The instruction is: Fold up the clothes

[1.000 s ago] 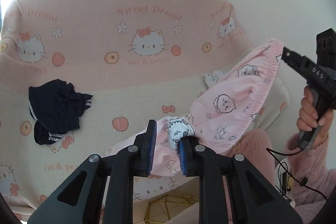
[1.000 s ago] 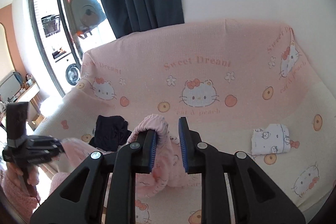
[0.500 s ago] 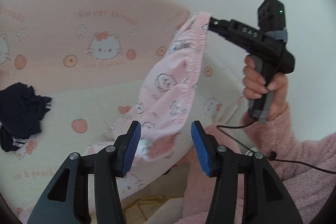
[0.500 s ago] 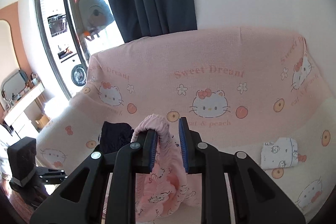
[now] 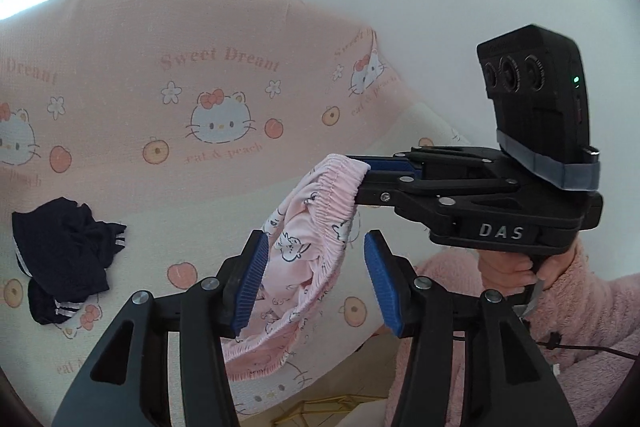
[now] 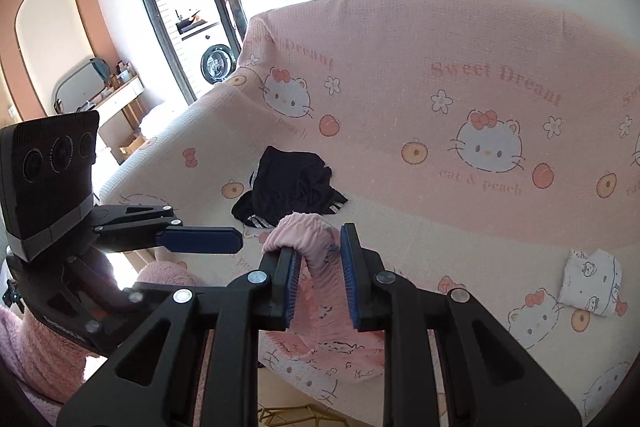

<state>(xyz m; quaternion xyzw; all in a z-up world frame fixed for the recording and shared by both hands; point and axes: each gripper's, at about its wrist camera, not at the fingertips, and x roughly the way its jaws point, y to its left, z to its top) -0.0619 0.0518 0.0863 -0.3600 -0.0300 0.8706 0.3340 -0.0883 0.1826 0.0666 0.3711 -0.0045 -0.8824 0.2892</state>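
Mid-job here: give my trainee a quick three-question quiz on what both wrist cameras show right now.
1. True or false: the left gripper is clamped on the pink printed shorts with the elastic waistband.
2. Which gripper holds the waistband? A) left B) right C) neither
3. Fill in: the crumpled dark navy garment with white stripes lies on the ____ of the sofa covered by a pink cartoon-cat blanket.

Key
1. False: its jaws stand open, with the shorts hanging between them.
2. B
3. seat; the small folded white printed cloth lies there too.
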